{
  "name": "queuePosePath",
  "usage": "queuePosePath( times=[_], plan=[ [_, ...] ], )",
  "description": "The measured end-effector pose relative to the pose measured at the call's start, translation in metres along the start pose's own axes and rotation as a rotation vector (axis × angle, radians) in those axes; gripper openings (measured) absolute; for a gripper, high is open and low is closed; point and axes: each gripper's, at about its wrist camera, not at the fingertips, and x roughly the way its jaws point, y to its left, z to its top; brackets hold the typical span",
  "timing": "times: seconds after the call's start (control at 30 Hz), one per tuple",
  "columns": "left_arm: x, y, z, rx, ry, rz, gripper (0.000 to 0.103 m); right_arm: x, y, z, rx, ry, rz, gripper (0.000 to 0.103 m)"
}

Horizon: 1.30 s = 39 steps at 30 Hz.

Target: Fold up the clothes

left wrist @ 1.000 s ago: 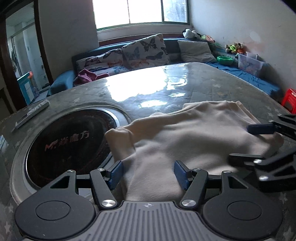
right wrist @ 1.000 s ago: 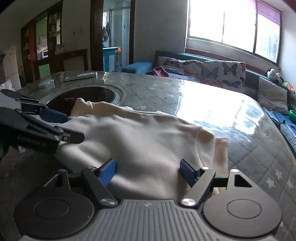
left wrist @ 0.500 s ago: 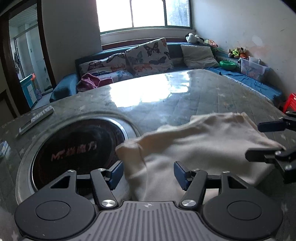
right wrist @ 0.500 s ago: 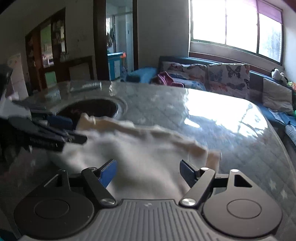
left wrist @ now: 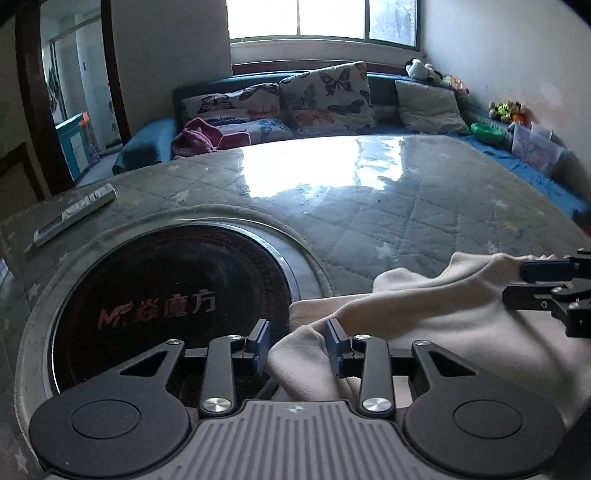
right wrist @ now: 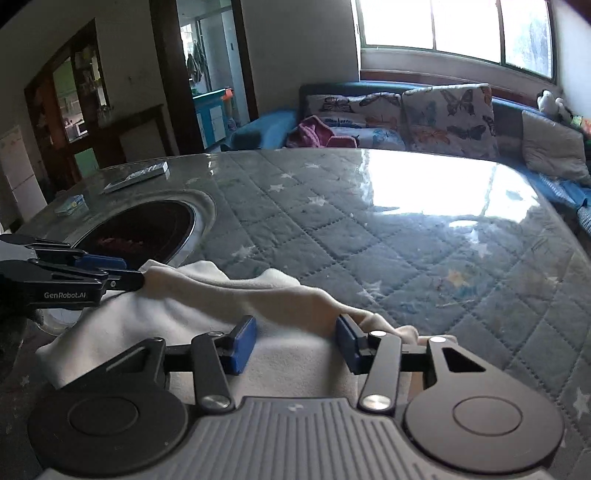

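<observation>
We see the cream garment [left wrist: 454,325] lying bunched at the near edge of the quilted table [left wrist: 388,206], its folds gathered toward us and its far hem rumpled into ridges. In the right wrist view the same cloth [right wrist: 207,310] spreads from the near left toward the middle, with a thin twisted edge running off to the right.

The left gripper [left wrist: 297,345] sits at the garment's left end. Its jaws are closing, and a fold of the cloth lies between the blue pads [left wrist: 334,347]; the right-hand pad touches the fabric, while the left-hand pad stands apart from it, so we count the claw as still apart. Seen from the right wrist, the left gripper [right wrist: 122,273] reaches in from the left with its tips at the cloth's far corner.

The right gripper [right wrist: 293,343] is over the garment's right part. Its jaws are closing too, with cloth lying between and beneath the pads [right wrist: 242,345], which do not yet press on it. From the left wrist it [left wrist: 524,282] shows at the right edge.

Left of the garment, a round dark cooktop [left wrist: 170,299] with lettering is sunk into the table. A remote [left wrist: 74,214] lies at the far left. Beyond the table stands a sofa with butterfly cushions [left wrist: 325,98] under a bright window [left wrist: 321,18].
</observation>
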Motion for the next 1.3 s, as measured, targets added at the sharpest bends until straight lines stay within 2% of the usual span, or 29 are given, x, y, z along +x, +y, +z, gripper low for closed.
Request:
queuePosePath(
  times=[0.13,0.2,0.23,0.47,0.57,0.67,0.83,0.87,0.97,1.03,1.3],
  plan=[
    [-0.011,0.007,-0.001,-0.021,-0.015,0.010,0.038,-0.019,0.025,-0.002,-0.102,-0.020,0.016,0.049],
    [-0.018,0.012,-0.001,-0.035,-0.023,0.019,0.046,-0.028,0.043,-0.006,-0.165,-0.026,0.036,0.050],
    [-0.022,0.014,-0.002,-0.045,-0.026,0.022,0.049,-0.032,0.052,-0.008,-0.194,-0.028,0.052,0.050],
    [-0.043,0.033,-0.011,-0.122,-0.019,0.009,0.054,-0.043,0.124,-0.029,-0.393,-0.006,0.184,0.051],
    [-0.052,0.040,-0.016,-0.160,-0.012,-0.002,0.056,-0.039,0.154,-0.038,-0.509,-0.008,0.193,0.051],
    [-0.058,0.044,-0.019,-0.188,-0.014,-0.006,0.061,-0.030,0.175,-0.042,-0.570,-0.004,0.192,0.051],
    [-0.065,0.056,-0.021,-0.297,0.004,-0.039,0.068,-0.015,0.193,-0.047,-0.647,0.007,0.167,0.049],
    [-0.066,0.059,-0.022,-0.320,0.007,-0.046,0.069,-0.012,0.195,-0.047,-0.653,0.005,0.159,0.048],
    [-0.066,0.064,-0.023,-0.389,0.027,-0.084,0.071,-0.010,0.193,-0.043,-0.617,0.004,0.151,0.027],
    [-0.064,0.065,-0.025,-0.427,0.046,-0.108,0.072,-0.011,0.187,-0.038,-0.564,0.001,0.167,0.018],
    [-0.049,0.067,-0.027,-0.604,0.126,-0.230,0.074,-0.032,0.152,-0.015,-0.314,-0.039,0.250,0.013]
  ],
)
